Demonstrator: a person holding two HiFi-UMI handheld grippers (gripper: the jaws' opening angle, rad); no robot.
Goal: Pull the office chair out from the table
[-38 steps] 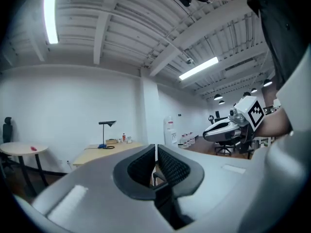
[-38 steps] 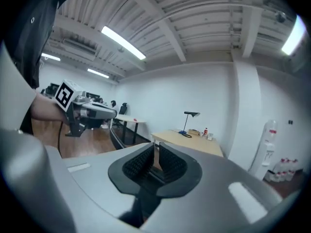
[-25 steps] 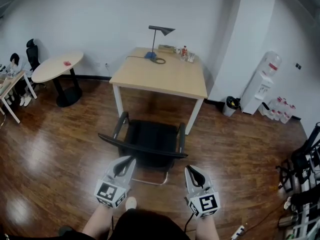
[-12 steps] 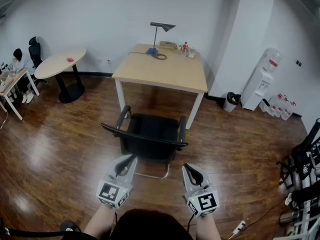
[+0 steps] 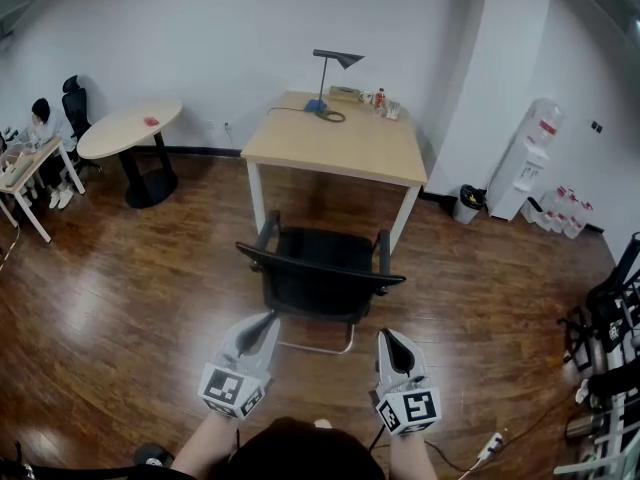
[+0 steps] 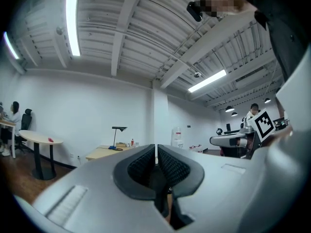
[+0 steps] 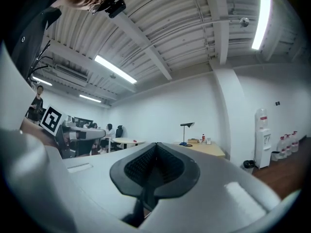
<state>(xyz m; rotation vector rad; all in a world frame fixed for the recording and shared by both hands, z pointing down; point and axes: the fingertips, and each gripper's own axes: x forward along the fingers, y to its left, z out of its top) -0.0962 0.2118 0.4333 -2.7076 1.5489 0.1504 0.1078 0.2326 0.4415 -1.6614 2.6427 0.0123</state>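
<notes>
**Chair out from table, both grippers clenched and empty**

Far left of the chair, a seated person is at a small desk by the wall, with a black seat just behind. A round table on a dark pedestal stands left of the chair and further back, with a small red thing on its top.

The left gripper hovers just short of the left end of the chair's back rail, not touching it. Its own view shows the two ribbed pads pressed together with nothing between them.

The chair is black with two armrests. It stands on the wood floor, back rail toward the grippers, its seat wholly outside the tabletop's edge. Directly beyond it is the table, pale wood on white legs; the armrest fronts reach about to the line of the front legs. Along the table's far edge, beyond the chair, are a lamp, a looped cable and a bottle.

The right gripper hangs near the right end of the back rail, apart from it, jaws closed tight on nothing.

Right of the chair and further back stand a bin, a water dispenser and jugs on the floor. Far right of the chair is a dark rack. A power strip lies right of the chair, nearer the camera.
</notes>
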